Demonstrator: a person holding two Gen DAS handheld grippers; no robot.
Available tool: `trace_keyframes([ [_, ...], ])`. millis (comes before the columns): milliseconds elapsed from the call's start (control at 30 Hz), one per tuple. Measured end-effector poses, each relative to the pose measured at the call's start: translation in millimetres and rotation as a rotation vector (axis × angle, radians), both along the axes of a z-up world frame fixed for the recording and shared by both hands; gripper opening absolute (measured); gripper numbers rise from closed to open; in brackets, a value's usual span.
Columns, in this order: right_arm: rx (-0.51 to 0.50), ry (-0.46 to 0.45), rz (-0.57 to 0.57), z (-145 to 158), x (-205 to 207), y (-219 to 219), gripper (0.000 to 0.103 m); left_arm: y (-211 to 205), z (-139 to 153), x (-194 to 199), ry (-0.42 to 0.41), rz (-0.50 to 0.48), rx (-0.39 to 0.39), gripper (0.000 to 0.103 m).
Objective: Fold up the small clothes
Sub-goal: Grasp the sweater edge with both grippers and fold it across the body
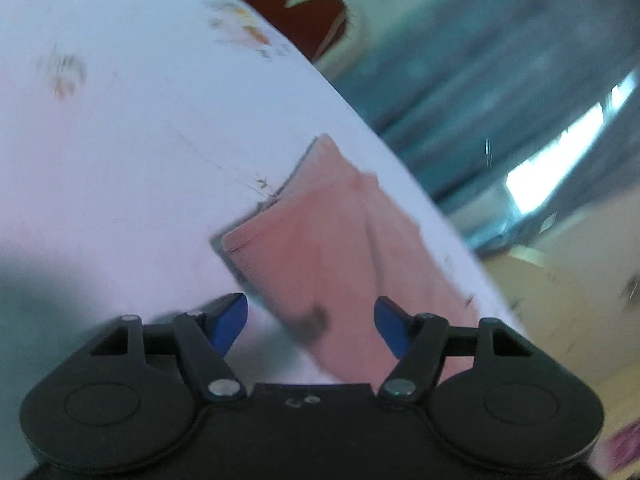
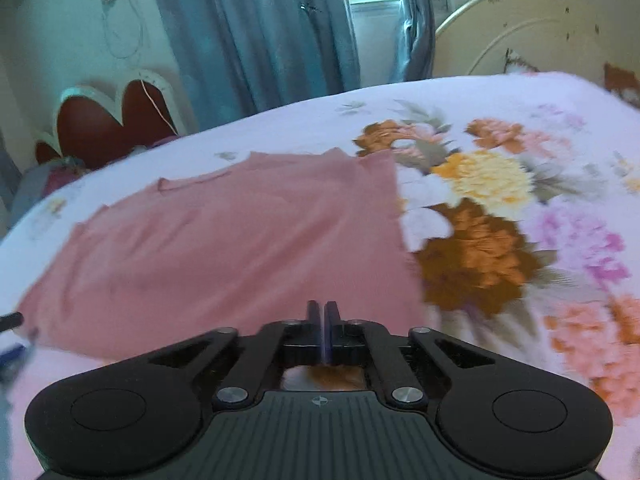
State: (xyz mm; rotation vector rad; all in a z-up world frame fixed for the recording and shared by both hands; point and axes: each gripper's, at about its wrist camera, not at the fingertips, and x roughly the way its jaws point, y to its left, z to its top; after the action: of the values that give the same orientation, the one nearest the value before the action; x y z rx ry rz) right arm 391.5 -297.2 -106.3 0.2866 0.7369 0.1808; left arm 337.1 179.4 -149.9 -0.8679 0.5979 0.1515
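The pink garment (image 2: 224, 248) lies spread flat on the bed (image 2: 500, 208), on a white sheet printed with large orange, yellow and purple flowers. In the right wrist view it fills the near left part of the bed, its right edge running beside the big flower cluster.

The right gripper (image 2: 323, 312) points forward and downward over the near edge of the garment, level in roll, with the horizon of the bed only slightly tilted. Its fingers (image 2: 313, 314) are pressed together — no gap shows between them, and no cloth can be seen caught at the tips.

The left gripper (image 1: 311, 326) is rolled hard to one side, so the bed runs as a steep diagonal across its view and the blue curtain (image 1: 460, 60) slants with it. It looks down at the garment from the garment's ribbed end, which lies near the bed's edge. Its blue fingers (image 1: 230, 322) stand apart, the cloth showing in the gap beyond them — the pads do not press on it. The picture is blurred.

At the far left of the right wrist view, a dark tip and a bit of blue show at the garment's corner.
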Motion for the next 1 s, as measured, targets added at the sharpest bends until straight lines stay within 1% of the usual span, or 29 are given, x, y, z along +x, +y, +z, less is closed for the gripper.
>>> trace_keyframes([
  [33,0.022,0.004,0.007,1,4,4,0.002,1,-2,3,-0.011,0.009,-0.015,0.068],
  [100,0.071,0.018,0.028,2,16,15,0.001,4,-5,15,-0.023,0.015,-0.022,0.061],
  [133,0.085,0.023,0.037,2,22,21,0.001,5,-7,21,-0.026,0.018,-0.027,0.059],
  [200,0.099,0.032,0.063,3,35,37,0.001,8,-10,31,-0.033,0.036,-0.037,0.052],
  [333,0.120,0.048,0.105,2,59,69,0.001,13,-15,46,-0.062,0.056,-0.062,0.050],
  [433,0.125,0.066,0.127,-1,78,93,0.001,13,-16,59,-0.075,0.062,-0.056,0.050],
  [467,0.125,0.071,0.129,-2,84,99,0.001,12,-16,59,-0.078,0.063,-0.053,0.046],
  [533,0.135,0.089,0.129,-7,96,111,0.002,13,-18,68,-0.069,0.051,-0.060,0.023],
  [567,0.137,0.096,0.133,-9,101,117,0.002,16,-23,73,-0.042,0.039,-0.079,0.008],
  [600,0.132,0.101,0.138,-11,106,124,0.002,20,-26,74,-0.041,0.041,-0.100,0.008],
  [633,0.131,0.102,0.139,-12,109,128,0.002,21,-22,73,-0.051,0.040,-0.099,0.008],
  [733,0.144,0.077,0.154,-9,113,139,0.002,17,5,61,-0.145,-0.019,-0.022,0.008],
  [767,0.146,0.067,0.166,-9,114,143,0.002,14,8,59,-0.151,-0.029,-0.002,0.008],
  [800,0.145,0.067,0.178,-13,115,146,0.002,12,7,60,-0.137,-0.034,0.013,0.011],
  [833,0.115,0.096,0.185,-22,119,152,0.002,12,2,62,-0.111,-0.028,0.021,0.015],
  [867,0.069,0.149,0.182,-35,124,158,0.001,13,-6,65,-0.062,-0.011,0.020,0.021],
  [900,0.086,0.134,0.169,-43,124,156,0.000,17,-15,67,-0.027,0.005,-0.010,0.018],
  [933,0.108,0.139,0.160,-44,126,154,0.000,20,-19,66,-0.040,0.022,-0.041,0.017],
  [967,0.118,0.148,0.155,-44,127,152,0.000,21,-18,65,-0.046,0.022,-0.044,0.011],
  [1000,0.112,0.149,0.158,-44,128,152,0.000,20,-15,67,-0.044,0.010,-0.029,0.009],
])
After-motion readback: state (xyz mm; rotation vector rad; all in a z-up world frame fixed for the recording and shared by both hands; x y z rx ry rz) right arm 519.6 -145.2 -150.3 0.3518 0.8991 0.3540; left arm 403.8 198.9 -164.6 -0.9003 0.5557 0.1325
